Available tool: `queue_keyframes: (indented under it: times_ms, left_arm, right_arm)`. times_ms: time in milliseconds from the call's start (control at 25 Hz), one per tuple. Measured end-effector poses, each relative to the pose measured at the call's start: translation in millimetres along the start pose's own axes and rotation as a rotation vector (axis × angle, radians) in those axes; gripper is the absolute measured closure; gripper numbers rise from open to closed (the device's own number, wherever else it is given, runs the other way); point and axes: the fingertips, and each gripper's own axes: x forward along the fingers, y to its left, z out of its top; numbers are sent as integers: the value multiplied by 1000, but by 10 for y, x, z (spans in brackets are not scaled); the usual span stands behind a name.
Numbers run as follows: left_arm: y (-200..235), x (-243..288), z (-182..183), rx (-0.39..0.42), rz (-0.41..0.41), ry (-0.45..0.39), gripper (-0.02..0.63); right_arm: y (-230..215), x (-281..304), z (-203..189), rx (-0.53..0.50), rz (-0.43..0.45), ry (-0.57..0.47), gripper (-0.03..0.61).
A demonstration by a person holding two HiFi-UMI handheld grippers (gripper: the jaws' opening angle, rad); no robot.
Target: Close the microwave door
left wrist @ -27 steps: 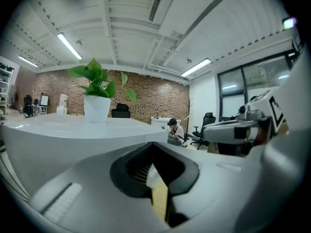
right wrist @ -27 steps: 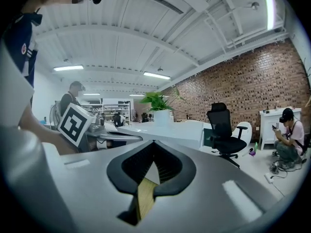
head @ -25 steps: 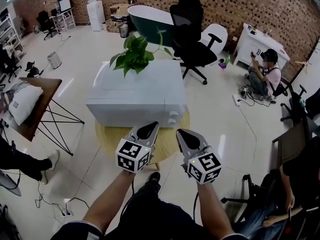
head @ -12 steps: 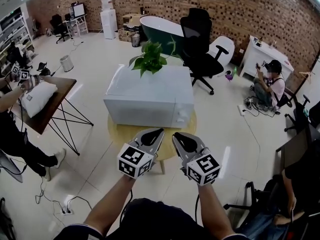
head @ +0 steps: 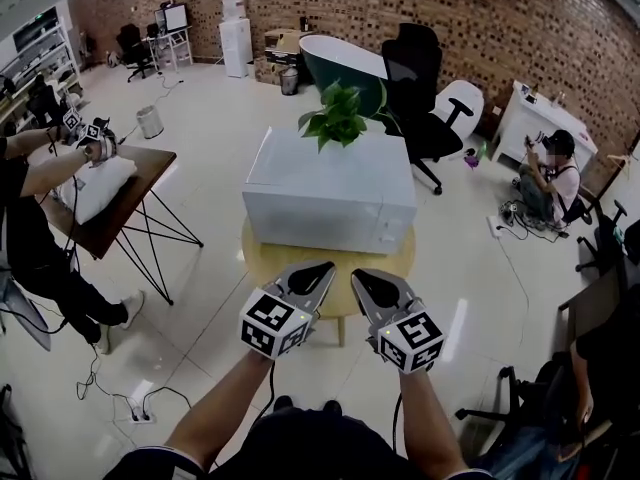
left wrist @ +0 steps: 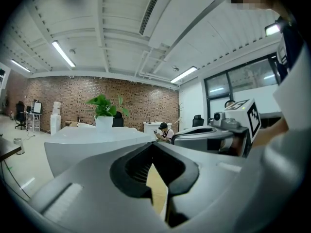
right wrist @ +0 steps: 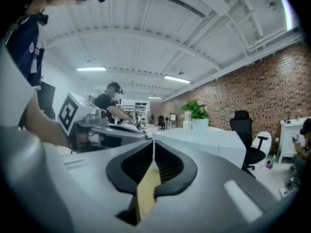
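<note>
Legible words, brands, numbers: none can be read in any view.

Signs, item 1: black-and-white square code marker, a pattern and not lettering, on the upper faces of the cube of the left tool (head: 318, 269); in the head view at about 7 o'clock from the picture's centre.

Signs, item 2: marker of the same kind, with a different pattern, on the cube of the right tool (head: 362, 276); in the head view at about 5 o'clock. It also shows in the left gripper view at 3 o'clock.

Signs, item 3: small emblem on the person's dark sleeve (right wrist: 29, 38), right gripper view, 10 o'clock; too small to read.
</note>
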Motion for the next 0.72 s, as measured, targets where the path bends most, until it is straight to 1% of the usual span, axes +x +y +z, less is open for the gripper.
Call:
queue_keyframes:
  times_ms: [240,440,720]
  left_arm:
    - [-16,-120,-13,-1,-27,1,603]
    - [1,-177,-38,-25,-33,1,603]
    - [-30,-178,-49,-28,-54,5,603]
  right_arm:
    - [111,36,28,-10,-30,1,577]
    - [123,37,30,-19,-68,11,577]
    - [149,30,3,-10,-77,26,577]
